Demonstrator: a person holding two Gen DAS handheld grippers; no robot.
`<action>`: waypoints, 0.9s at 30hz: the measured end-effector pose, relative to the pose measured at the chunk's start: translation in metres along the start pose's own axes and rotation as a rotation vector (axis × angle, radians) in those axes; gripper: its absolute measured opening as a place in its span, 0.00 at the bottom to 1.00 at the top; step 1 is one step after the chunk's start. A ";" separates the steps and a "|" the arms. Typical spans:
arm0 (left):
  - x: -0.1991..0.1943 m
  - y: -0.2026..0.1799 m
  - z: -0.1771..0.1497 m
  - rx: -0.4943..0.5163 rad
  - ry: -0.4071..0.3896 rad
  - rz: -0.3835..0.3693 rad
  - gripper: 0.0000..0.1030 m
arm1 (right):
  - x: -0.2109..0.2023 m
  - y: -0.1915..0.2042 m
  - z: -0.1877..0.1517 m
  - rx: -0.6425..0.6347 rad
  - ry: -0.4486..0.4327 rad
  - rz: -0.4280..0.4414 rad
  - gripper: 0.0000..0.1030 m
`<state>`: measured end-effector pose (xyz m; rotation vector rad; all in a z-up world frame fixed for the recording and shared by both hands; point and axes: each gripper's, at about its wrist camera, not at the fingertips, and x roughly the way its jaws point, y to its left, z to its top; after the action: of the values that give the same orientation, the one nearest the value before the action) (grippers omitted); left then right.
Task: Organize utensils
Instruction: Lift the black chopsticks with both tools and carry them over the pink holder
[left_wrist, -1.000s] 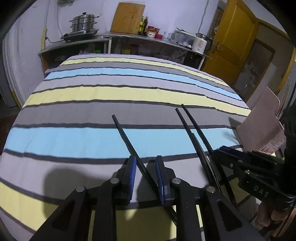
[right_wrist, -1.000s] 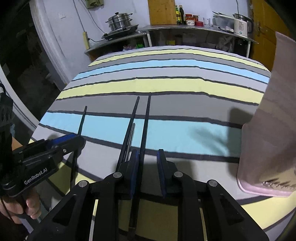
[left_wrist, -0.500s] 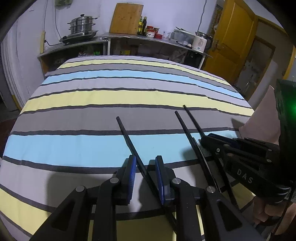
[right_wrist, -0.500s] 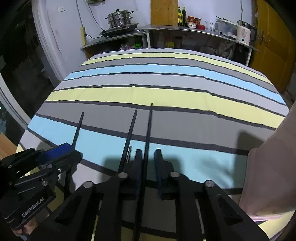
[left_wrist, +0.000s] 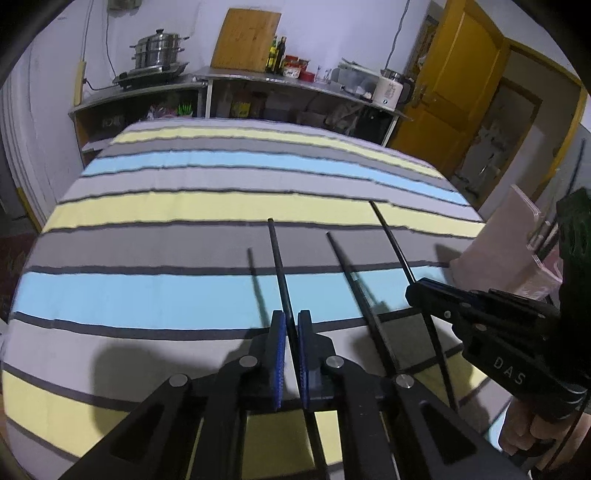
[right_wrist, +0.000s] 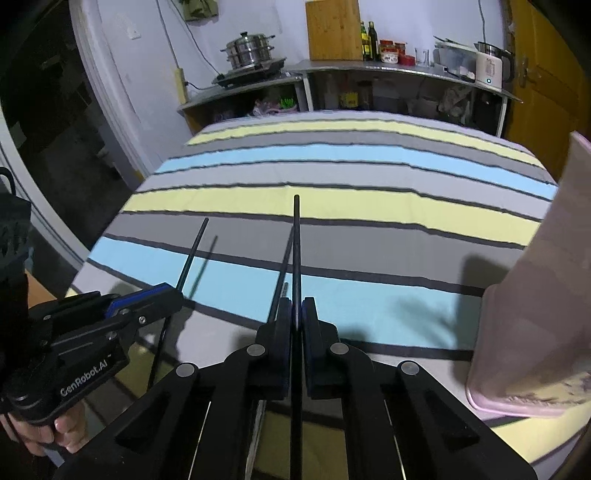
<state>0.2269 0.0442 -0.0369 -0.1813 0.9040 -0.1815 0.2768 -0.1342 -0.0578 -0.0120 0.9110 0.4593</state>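
Note:
My left gripper (left_wrist: 289, 326) is shut on a black chopstick (left_wrist: 277, 258) and holds it above the striped tablecloth (left_wrist: 184, 206), with its shadow beside it. My right gripper (right_wrist: 296, 314) is shut on another black chopstick (right_wrist: 296, 243), lifted off the cloth. One more black chopstick (right_wrist: 282, 269) lies on the cloth just left of it; it also shows in the left wrist view (left_wrist: 351, 280). The left gripper appears at the lower left of the right wrist view (right_wrist: 162, 295). The right gripper appears at the right of the left wrist view (left_wrist: 417, 291).
A pink holder (right_wrist: 535, 295) stands at the table's right edge; it also shows in the left wrist view (left_wrist: 509, 236). Behind the table is a counter (left_wrist: 295, 79) with a steamer pot (left_wrist: 157, 50), bottles and a kettle (left_wrist: 389, 88). A yellow door (left_wrist: 461, 74) is at the right.
Both grippers closed on their chopsticks and lifted them off the cloth. The third chopstick stayed lying on the table.

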 end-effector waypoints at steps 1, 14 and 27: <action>-0.004 -0.001 0.001 0.001 -0.007 -0.004 0.06 | -0.006 0.001 0.000 -0.001 -0.008 0.002 0.05; -0.098 -0.025 0.009 0.048 -0.135 -0.070 0.05 | -0.093 0.015 0.001 -0.015 -0.152 0.038 0.05; -0.143 -0.040 0.008 0.069 -0.180 -0.126 0.05 | -0.151 0.009 -0.009 0.019 -0.243 0.043 0.05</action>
<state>0.1434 0.0396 0.0858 -0.1878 0.7062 -0.3076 0.1876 -0.1848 0.0536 0.0793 0.6776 0.4808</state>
